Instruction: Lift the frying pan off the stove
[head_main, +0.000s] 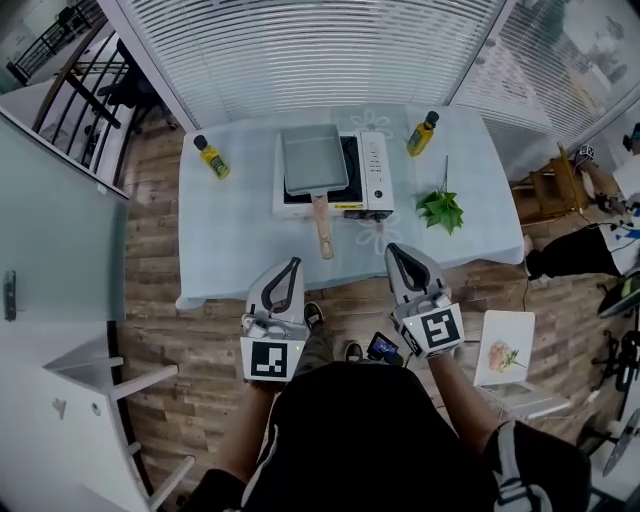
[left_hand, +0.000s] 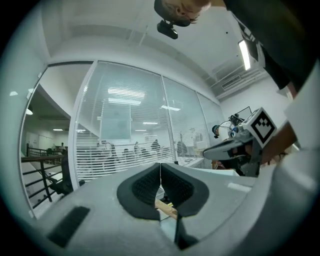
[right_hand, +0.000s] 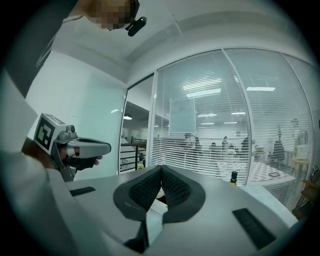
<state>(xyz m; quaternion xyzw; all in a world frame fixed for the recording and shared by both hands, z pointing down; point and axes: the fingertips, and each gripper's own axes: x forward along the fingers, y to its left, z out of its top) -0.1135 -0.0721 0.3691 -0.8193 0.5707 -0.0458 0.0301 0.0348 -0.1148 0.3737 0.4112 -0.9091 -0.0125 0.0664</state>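
A grey rectangular frying pan (head_main: 313, 158) with a wooden handle (head_main: 323, 230) rests on a white portable stove (head_main: 368, 172) in the middle of the pale blue table (head_main: 230, 240). Both grippers hang short of the table's near edge, tips pointing toward it. My left gripper (head_main: 294, 264) is shut and empty, just below and left of the handle's end. My right gripper (head_main: 392, 250) is also shut and empty, to the handle's right. In the left gripper view the jaws (left_hand: 160, 167) meet, and a sliver of the wooden handle (left_hand: 167, 208) shows beneath them. The right gripper's jaws (right_hand: 161, 170) meet too.
Two yellow oil bottles stand on the table, one at the left (head_main: 211, 157) and one at the back right (head_main: 423, 133). A sprig of green leaves (head_main: 440, 208) lies right of the stove. A white chair (head_main: 506, 352) stands at my right, and glass walls with blinds surround the room.
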